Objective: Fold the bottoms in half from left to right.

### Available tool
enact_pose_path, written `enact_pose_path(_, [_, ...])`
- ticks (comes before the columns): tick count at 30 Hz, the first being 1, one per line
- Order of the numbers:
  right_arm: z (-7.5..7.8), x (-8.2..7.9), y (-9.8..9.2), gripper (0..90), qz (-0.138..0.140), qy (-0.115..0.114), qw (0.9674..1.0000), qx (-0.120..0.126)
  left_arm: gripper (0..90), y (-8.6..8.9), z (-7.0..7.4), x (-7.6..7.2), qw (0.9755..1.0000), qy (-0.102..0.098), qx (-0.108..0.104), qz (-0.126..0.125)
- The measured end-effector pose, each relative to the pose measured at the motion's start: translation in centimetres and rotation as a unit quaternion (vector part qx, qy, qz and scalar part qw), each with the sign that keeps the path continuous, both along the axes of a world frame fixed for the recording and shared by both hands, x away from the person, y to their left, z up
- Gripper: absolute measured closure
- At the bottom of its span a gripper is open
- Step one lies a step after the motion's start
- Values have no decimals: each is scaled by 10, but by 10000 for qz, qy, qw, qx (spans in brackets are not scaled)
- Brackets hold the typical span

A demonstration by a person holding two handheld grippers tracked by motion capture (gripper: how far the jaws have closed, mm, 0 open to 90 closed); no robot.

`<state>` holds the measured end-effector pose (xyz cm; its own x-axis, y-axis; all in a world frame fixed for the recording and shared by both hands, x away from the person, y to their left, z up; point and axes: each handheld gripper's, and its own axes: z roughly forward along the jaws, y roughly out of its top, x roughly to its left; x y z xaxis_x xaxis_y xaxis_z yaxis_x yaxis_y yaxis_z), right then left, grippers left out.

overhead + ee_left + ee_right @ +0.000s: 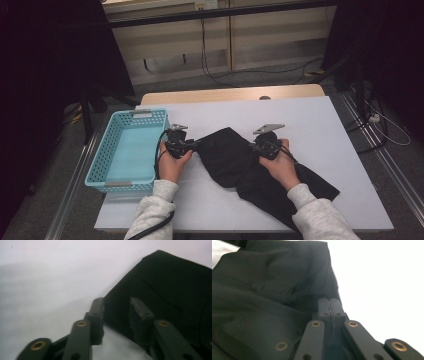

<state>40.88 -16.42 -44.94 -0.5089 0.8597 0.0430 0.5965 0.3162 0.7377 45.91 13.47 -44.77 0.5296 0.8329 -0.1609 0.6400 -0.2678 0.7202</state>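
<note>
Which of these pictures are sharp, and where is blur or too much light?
High view: dim, dark at the sides, black cloth without detail. Left gripper view: soft, left tool blurred. Right gripper view: table washed out white, right tool fairly sharp.

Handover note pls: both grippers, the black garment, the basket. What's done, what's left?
Left gripper: jaws apart at the near edge of the black garment, not clamped.
Right gripper: jaws pressed together at a seamed edge of the garment; whether cloth is pinched I cannot tell.
Garment lies spread and rumpled on the white table, between both hands.
Turquoise basket sits to the left, with nothing in it.
Done: garment laid out. Left: likely fold it and put it in the basket.
</note>
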Motion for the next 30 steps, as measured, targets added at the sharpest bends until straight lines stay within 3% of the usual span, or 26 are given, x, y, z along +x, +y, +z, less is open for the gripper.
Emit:
enact_pose_path(5, [0,11,2,891,-15,86,9999,-71,480,-1,-2,1,9999,-20,100,98])
enact_pose_path(7, [-2,13,4,875,-47,75,9999,-103,471,-1,-3,1,9999,-31,84,146])
enact_pose_path(8, [-4,14,4,793,-11,49,10000,-70,433,0,-3,2,9997,-34,126,194])
enact_pose_path(9, [-4,14,4,793,-11,49,10000,-70,429,0,-3,2,9997,-34,126,194])
enact_pose_path(12, [1,6,-2,592,-120,-58,9999,63,403,-1,-5,2,9996,55,157,214])
enact_pose_path(17, [15,-9,-18,505,-20,-213,9997,101,377,-2,-9,3,9995,222,146,171])
enact_pose_path(20, [21,-24,-33,472,-28,-320,9995,59,407,-6,-9,2,9993,185,256,214])
enact_pose_path(22, [23,-41,-50,472,-100,-404,9990,164,505,-9,-9,1,9987,220,292,358])
enact_pose_path(23, [23,-41,-50,472,-100,-404,9990,164,545,-9,-9,1,9987,220,292,358])
enact_pose_path(24, [23,-46,-55,472,-138,-424,9988,201,545,-11,-9,1,9985,238,279,409])
enact_pose_path(25, [20,-55,-64,472,-189,-405,9987,227,615,-14,-8,1,9982,317,257,429])
enact_pose_path(27, [19,-60,-68,471,-216,-395,9987,241,658,-15,-7,1,9983,375,245,385])
enact_pose_path(28, [16,-66,-76,471,-278,-335,9987,264,756,-18,-7,1,9982,467,136,358])
enact_pose_path(30, [14,-69,-84,464,-339,-301,9987,231,796,-20,-7,2,9982,445,140,374])
